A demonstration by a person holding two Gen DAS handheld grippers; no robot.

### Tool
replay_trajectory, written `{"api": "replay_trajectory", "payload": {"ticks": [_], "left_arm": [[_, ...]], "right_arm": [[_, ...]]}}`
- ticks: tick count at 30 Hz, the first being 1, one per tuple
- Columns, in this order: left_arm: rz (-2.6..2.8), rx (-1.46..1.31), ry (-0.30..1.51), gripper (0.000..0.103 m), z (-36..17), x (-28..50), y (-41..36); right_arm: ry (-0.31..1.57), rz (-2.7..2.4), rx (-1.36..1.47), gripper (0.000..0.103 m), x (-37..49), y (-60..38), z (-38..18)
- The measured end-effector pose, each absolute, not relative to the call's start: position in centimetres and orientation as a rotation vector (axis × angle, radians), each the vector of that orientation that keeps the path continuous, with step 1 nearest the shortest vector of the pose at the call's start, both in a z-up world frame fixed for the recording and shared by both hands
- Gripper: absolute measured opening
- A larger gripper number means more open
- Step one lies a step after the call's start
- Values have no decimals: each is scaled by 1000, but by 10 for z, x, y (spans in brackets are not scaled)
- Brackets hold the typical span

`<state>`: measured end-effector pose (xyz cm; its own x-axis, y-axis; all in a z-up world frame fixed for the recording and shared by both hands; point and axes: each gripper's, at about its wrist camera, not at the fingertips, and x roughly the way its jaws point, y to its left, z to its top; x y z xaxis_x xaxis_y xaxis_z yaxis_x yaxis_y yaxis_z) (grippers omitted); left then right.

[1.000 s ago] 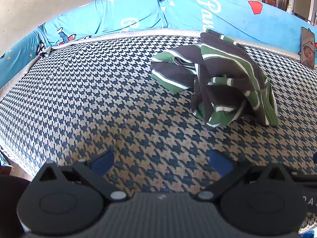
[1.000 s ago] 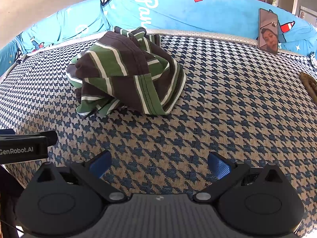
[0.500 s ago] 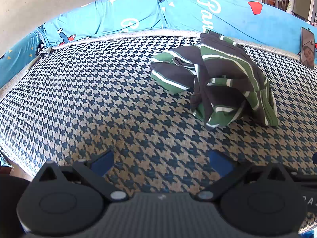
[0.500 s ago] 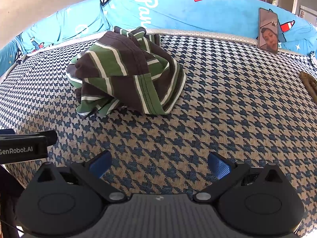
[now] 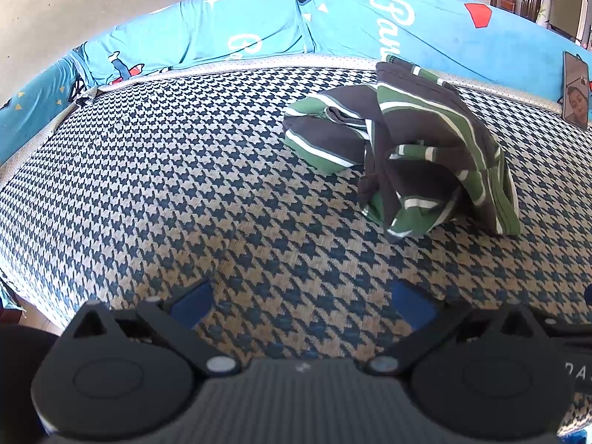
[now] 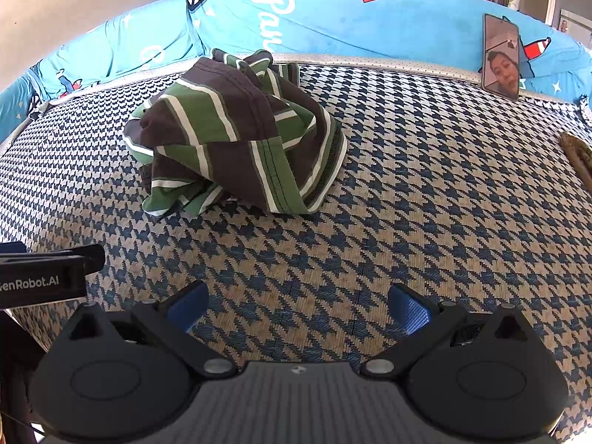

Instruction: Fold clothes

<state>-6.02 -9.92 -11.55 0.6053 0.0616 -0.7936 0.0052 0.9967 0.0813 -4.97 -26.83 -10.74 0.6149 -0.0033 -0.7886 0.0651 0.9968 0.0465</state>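
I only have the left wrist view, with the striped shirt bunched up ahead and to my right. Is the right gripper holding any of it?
Observer: No. The right gripper is open and empty, over the bare mat, short of the striped shirt.
Operator: Which part of the shirt faces it?
Observer: A stitched hem runs down the near side of the heap.
Operator: Anything else on the mat over there?
Observer: A brown, stick-like thing lies at the mat's far right edge. I cannot tell what it is.
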Motion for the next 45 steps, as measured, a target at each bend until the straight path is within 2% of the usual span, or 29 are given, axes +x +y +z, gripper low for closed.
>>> {"api": "replay_trajectory", "payload": {"ticks": [45], "left_arm": [[55, 73, 919, 103, -110, -50, -123]], "right_arm": [[918, -40, 74, 103, -52, -277, -113]]}}
